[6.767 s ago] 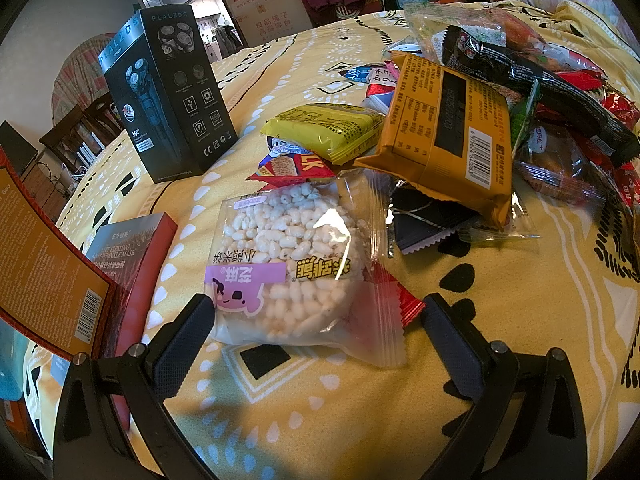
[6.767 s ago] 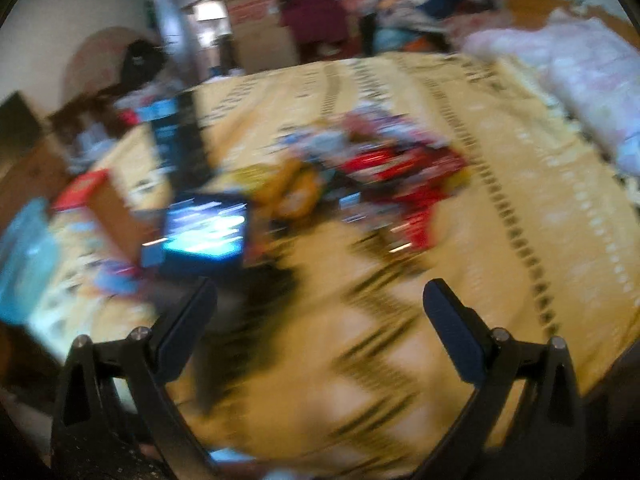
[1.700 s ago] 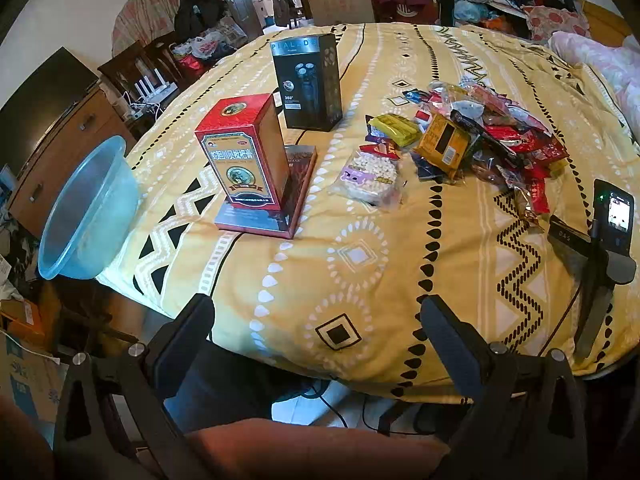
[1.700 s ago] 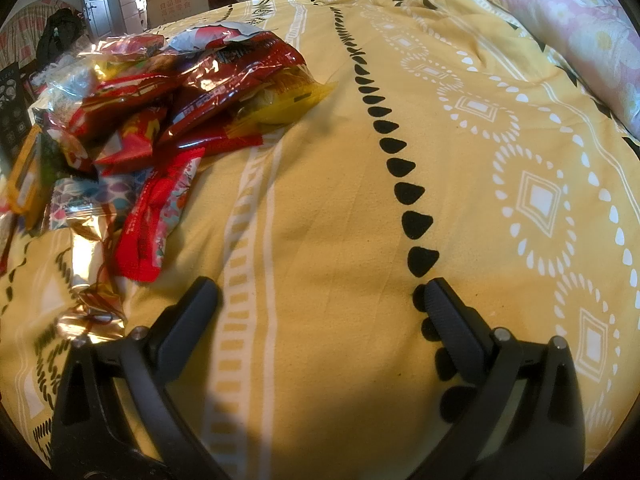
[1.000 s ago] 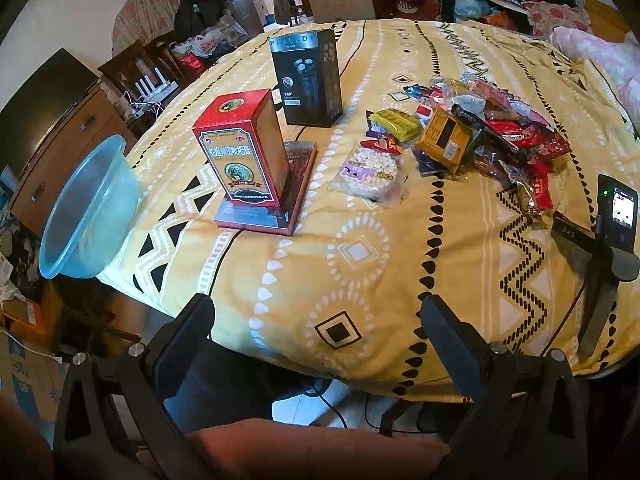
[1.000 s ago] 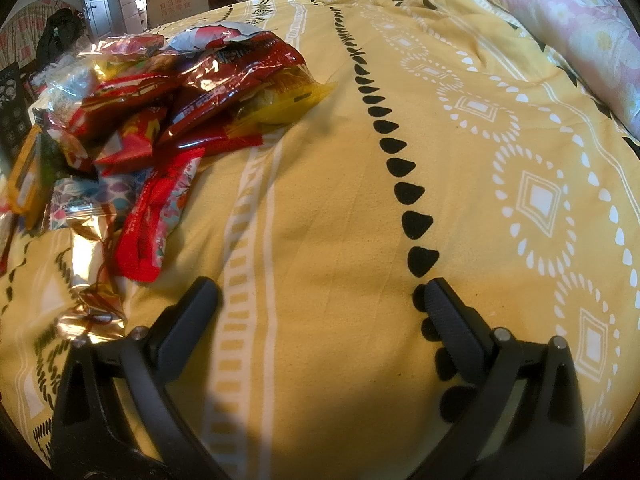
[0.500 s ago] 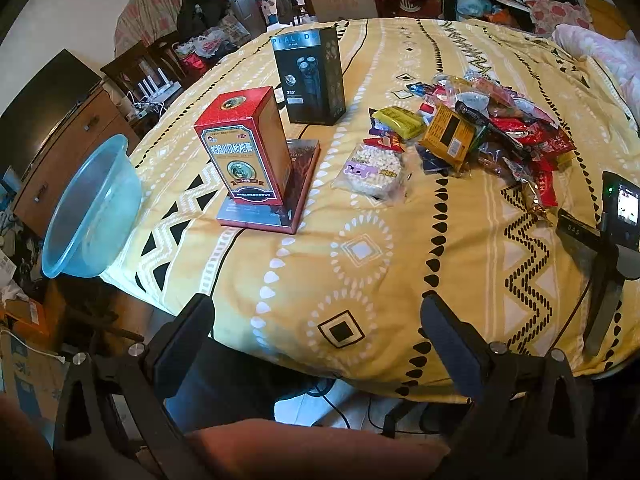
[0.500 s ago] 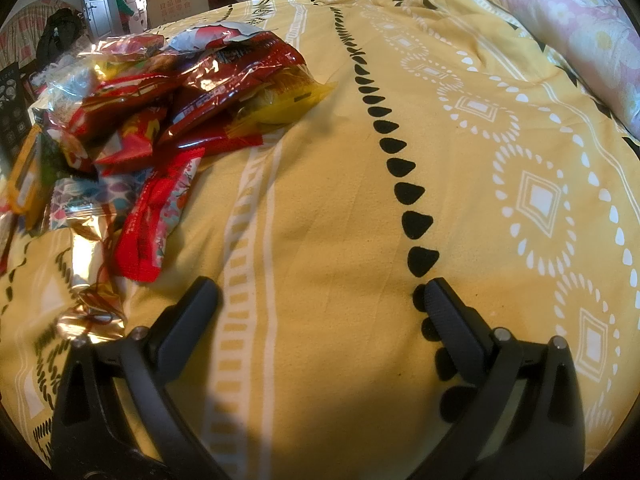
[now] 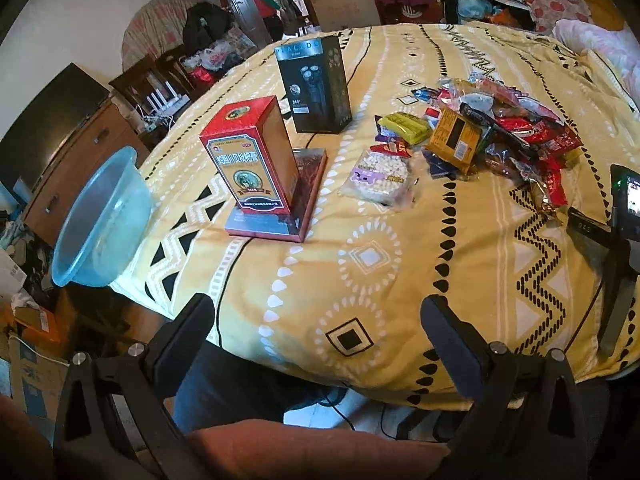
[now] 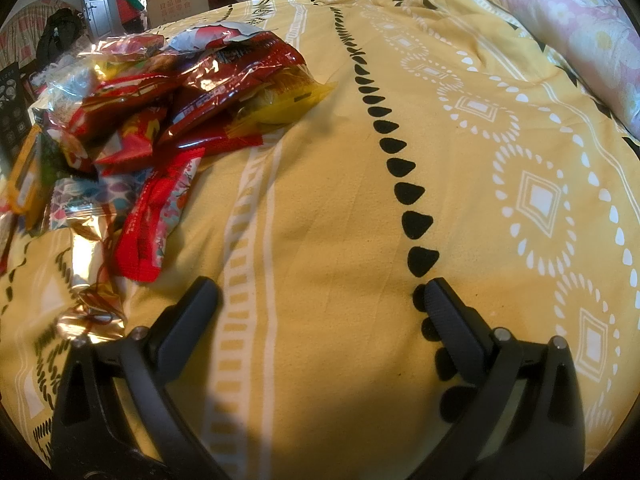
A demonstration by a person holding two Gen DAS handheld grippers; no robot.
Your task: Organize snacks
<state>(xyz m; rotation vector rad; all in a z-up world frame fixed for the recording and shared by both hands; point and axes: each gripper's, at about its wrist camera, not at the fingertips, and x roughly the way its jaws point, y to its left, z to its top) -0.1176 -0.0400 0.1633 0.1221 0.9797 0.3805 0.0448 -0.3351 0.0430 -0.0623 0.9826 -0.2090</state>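
A yellow patterned tablecloth covers the table. The snack pile lies on its far right part, a puffed-rice bag just beside it. The left gripper hangs off the near edge, fingers spread wide — nothing between them. The right gripper rests low over bare cloth beside the red packets, equally wide, empty.

Not much I can actually read from here. The black box behind the red box has "360°" on its front; the lettering along its top edge is too small. The red box's label is unreadable.
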